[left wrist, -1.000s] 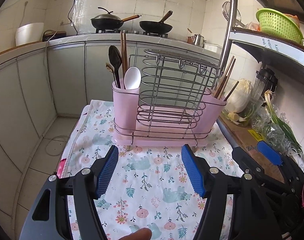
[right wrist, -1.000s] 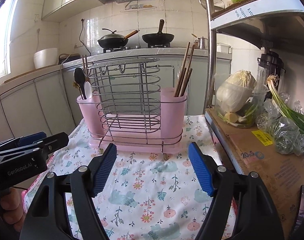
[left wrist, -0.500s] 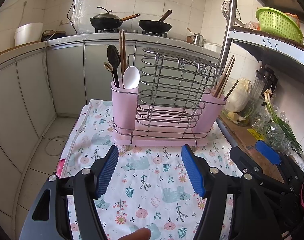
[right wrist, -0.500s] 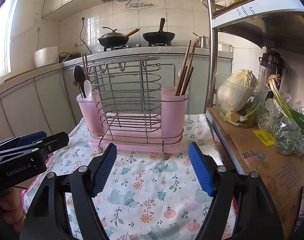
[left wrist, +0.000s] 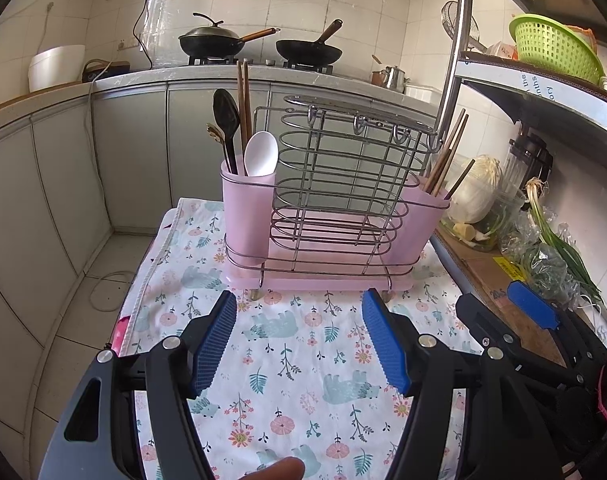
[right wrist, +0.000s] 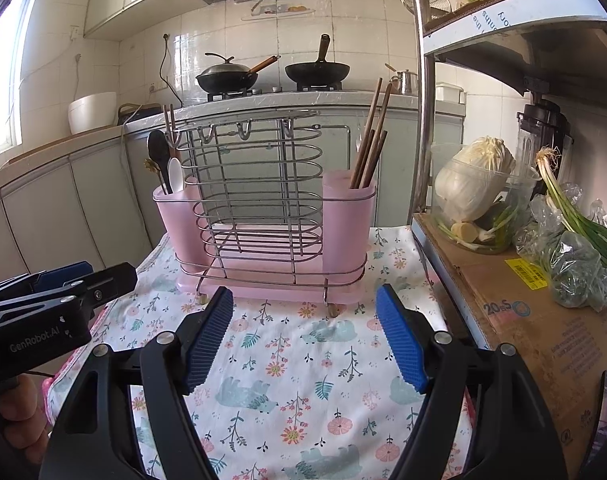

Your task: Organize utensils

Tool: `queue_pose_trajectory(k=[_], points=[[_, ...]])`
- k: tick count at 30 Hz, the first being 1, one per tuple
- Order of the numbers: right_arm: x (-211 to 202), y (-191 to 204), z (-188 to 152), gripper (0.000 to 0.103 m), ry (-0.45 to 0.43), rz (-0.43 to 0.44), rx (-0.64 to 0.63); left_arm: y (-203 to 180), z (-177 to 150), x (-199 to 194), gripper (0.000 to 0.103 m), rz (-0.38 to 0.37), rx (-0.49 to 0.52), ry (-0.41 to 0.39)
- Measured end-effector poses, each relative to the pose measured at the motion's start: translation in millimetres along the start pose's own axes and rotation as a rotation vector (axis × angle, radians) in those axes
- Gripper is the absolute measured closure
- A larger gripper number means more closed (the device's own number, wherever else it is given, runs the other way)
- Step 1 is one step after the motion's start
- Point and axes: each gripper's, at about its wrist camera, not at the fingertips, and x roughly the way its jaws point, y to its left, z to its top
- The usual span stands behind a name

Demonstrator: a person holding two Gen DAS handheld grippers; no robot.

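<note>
A pink utensil caddy with a wire rack [left wrist: 335,216] [right wrist: 263,220] stands on a floral cloth. Its left cup [left wrist: 247,208] holds a white spoon [left wrist: 261,154], a black spoon [left wrist: 226,118], a small gold utensil and a pair of chopsticks [left wrist: 244,100]. Its right cup [right wrist: 348,216] holds several brown chopsticks [right wrist: 371,136]. My left gripper [left wrist: 299,340] is open and empty, just in front of the caddy. My right gripper [right wrist: 303,334] is open and empty, also in front of the caddy.
A cardboard-covered shelf [right wrist: 515,304] on the right carries a cabbage in a clear bowl [right wrist: 479,184], bagged greens and a blender. A metal pole [right wrist: 423,112] rises beside the caddy. Two woks [left wrist: 259,42] sit on the far counter. A green basket [left wrist: 551,48] sits on the upper shelf.
Both views have shifted slightly, with the caddy sitting a little lower and nearer in the right wrist view. Both grippers stay open and empty.
</note>
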Motion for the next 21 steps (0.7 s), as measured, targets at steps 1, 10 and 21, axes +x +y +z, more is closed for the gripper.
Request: queue_pose_trajectory(k=[1,10,21], points=[[-0.1,0.0,-0.6,0.028,0.001,0.001,0.000,-0.1,0.0,0.0,0.039,0.000,0.000,-0.001],[0.5,0.0,-1.4,0.028,0.005,0.004,-0.003,0.4,-0.6,-0.1,0.039,-0.001,0.002,0.000],[3.8,-1.2,-2.9,0.028,0.013,0.006,-0.005,0.0,-2.1,1.2,0.039,-0.003,0.001,0.003]])
